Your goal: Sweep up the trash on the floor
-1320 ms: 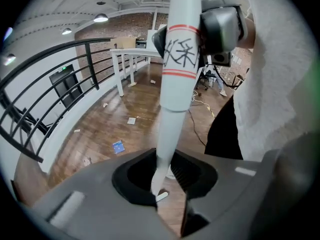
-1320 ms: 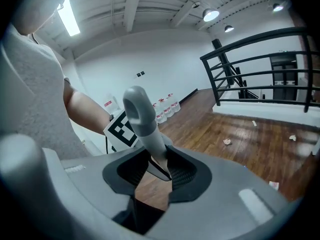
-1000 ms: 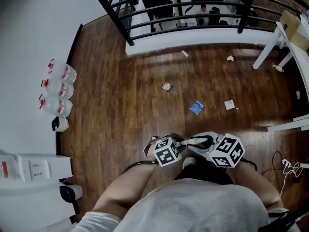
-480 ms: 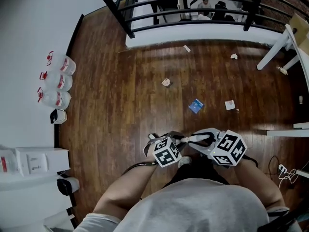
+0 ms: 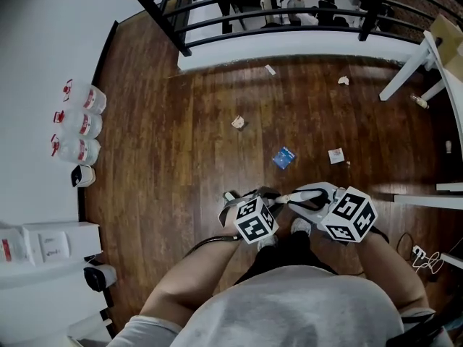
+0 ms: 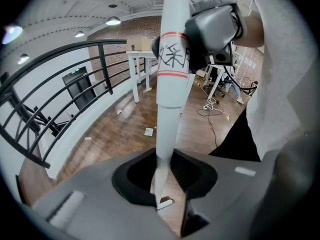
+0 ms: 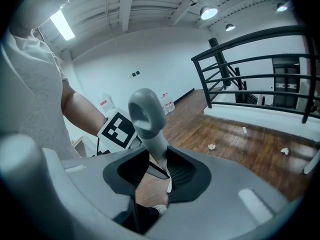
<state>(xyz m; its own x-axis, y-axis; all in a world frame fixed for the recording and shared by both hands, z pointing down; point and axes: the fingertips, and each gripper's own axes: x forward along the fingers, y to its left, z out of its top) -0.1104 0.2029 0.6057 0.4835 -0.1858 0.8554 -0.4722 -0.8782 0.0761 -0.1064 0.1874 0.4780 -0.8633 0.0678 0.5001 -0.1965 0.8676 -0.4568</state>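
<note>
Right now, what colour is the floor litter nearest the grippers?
Blue: the packet shows best in the head view.

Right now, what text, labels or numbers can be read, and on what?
Nothing reads cleanly.
white handle in the left hand-held gripper: one grey character between red bands, unclear.
jugs, red labels: too small.
blue packet: too small.
marker cubes: patterns, no text.

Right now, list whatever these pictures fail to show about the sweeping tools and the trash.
The white pole, left gripper view: its lower end is hidden behind the left hand-held gripper; its top is cut by the edge.
The grey looped handle, right gripper view: what it belongs to is hidden behind the right hand-held gripper.
The blue scrap, head view: too small to identify.
</note>
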